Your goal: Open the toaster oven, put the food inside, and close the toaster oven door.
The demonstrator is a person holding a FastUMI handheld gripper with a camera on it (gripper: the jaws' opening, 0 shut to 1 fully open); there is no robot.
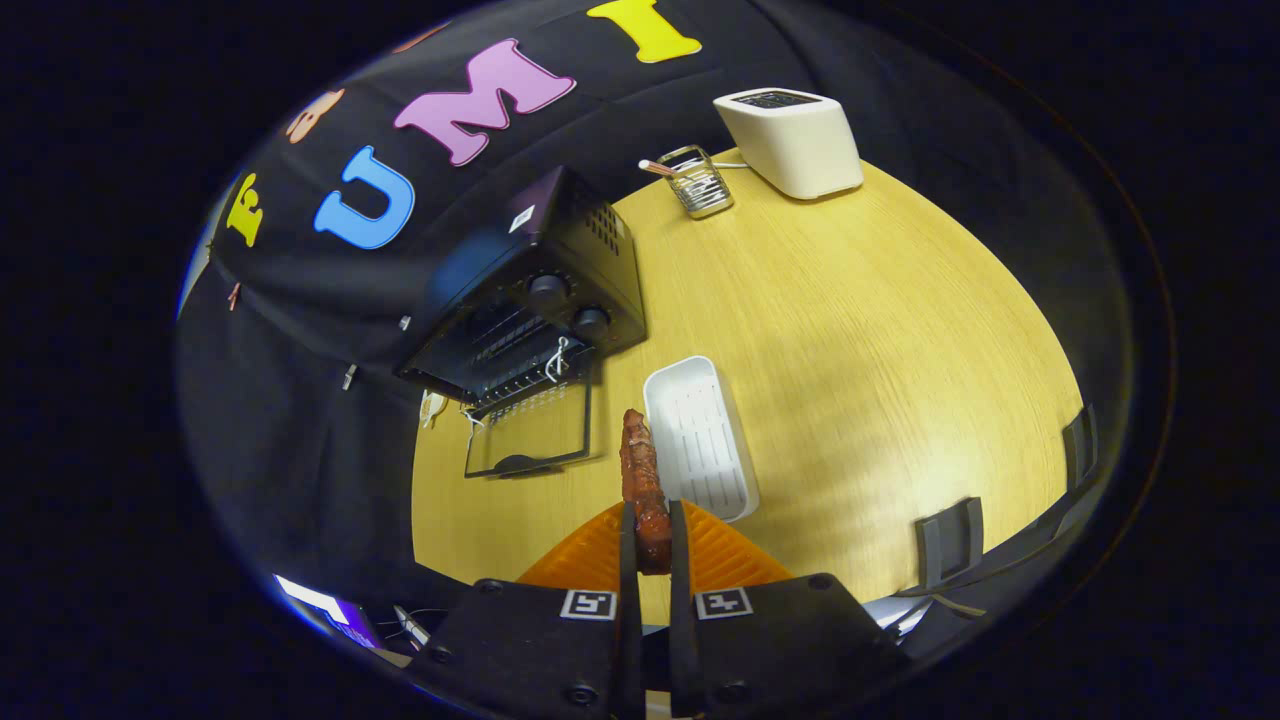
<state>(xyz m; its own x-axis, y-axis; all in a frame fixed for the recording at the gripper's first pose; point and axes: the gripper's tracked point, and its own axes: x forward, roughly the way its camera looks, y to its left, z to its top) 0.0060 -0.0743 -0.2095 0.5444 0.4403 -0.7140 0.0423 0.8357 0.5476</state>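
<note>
tool [650, 540] | two flat matte-black blocks side by side | one square black-and-white marker tag on each block's inner top corner | round screw heads at block corners | narrow parallel fingers [628, 560] | ribbed fairings, possibly plastic

Nothing readable is showing on any object: the small pale sticker [521, 218] sitting on the top of the toaster oven [530, 290] is too blurred to make out, and the two square coded markers [588, 604] lying on the gripper [652, 540] body are carrying patterns, not letters
</note>
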